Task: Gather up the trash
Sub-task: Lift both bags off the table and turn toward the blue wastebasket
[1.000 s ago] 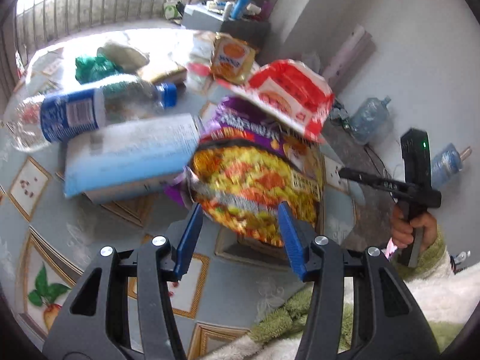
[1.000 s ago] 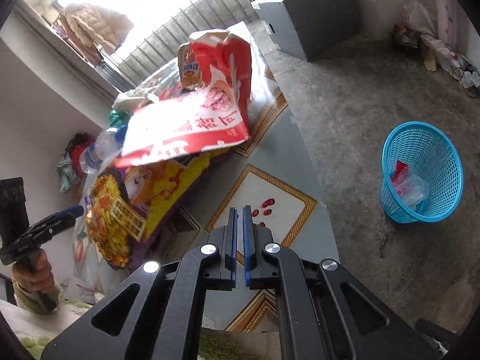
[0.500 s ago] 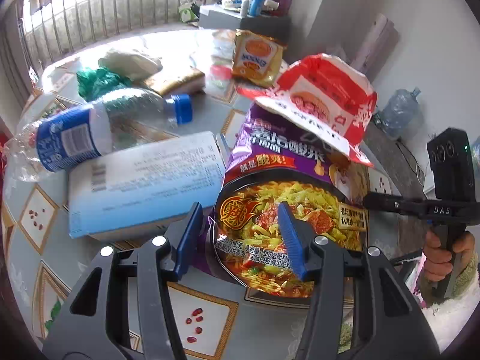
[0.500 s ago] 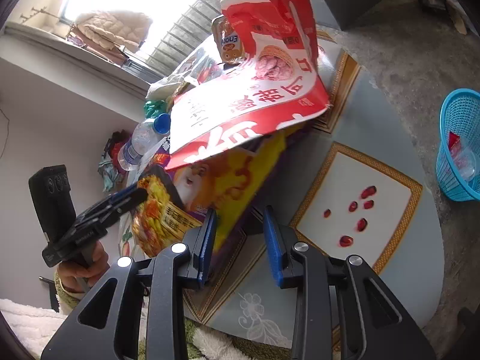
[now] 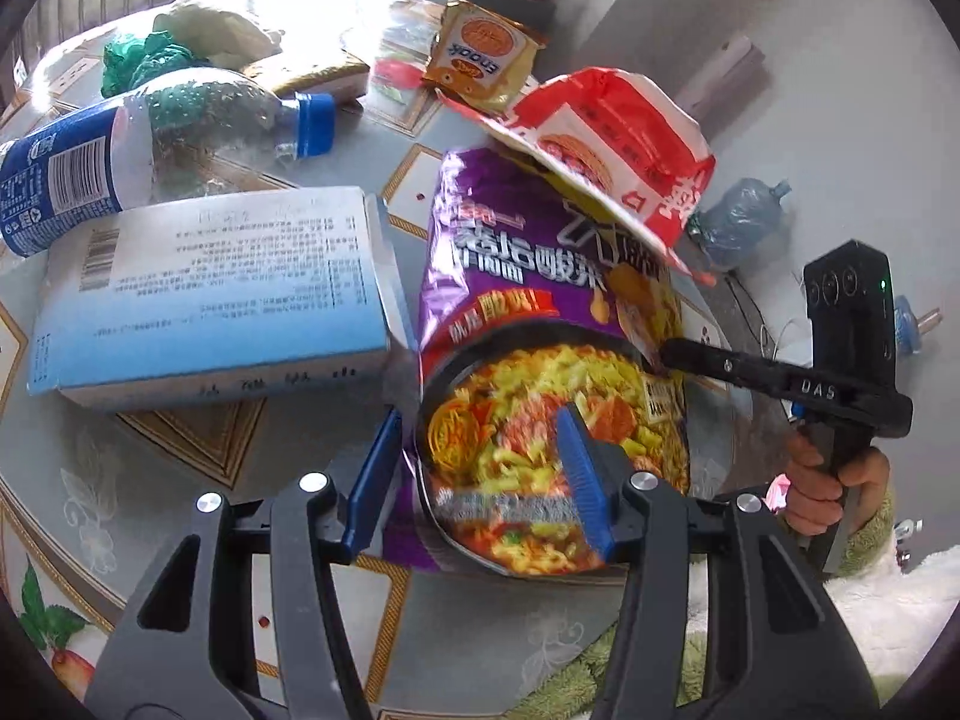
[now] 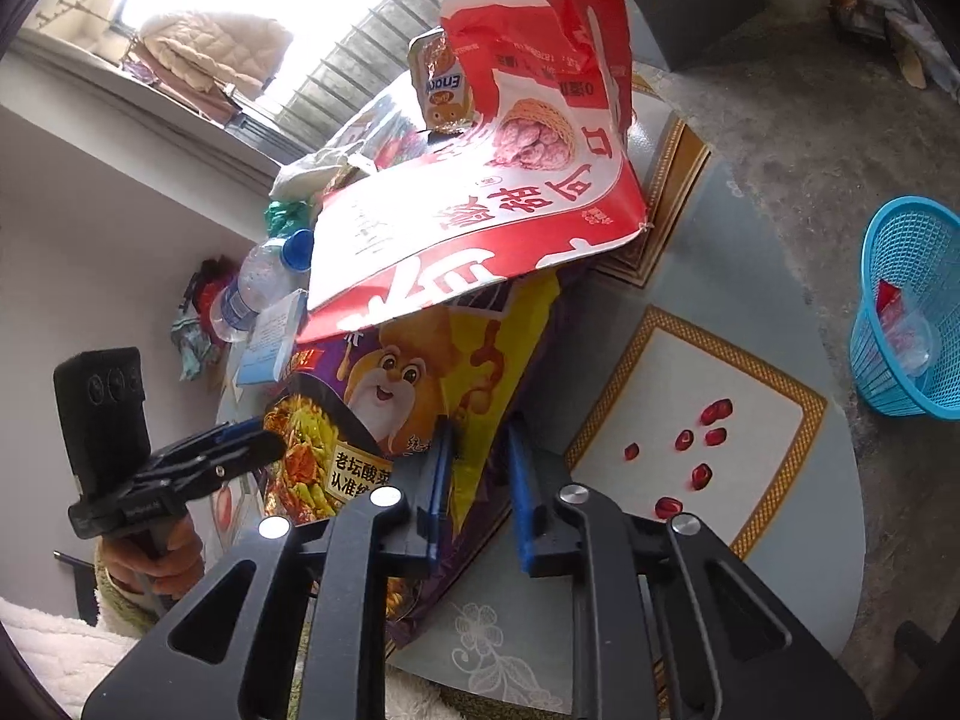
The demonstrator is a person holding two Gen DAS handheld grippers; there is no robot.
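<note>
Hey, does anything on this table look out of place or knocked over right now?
Yes. A plastic bottle lies on its side, and a torn-open red bag is perched crookedly on top of the purple noodle packet. The blue box has an end flap hanging open.

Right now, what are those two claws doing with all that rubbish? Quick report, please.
Both claws open, left claw and right claw each straddling the purple noodle packet. Nothing gripped yet. Red and white snack bag lies on top, in the way.

Patterned table [image 5: 198, 456]: noodle bag [image 5: 540, 312], blue box [image 5: 210, 294], bottle [image 5: 120, 150], snack packet [image 5: 480, 54].
</note>
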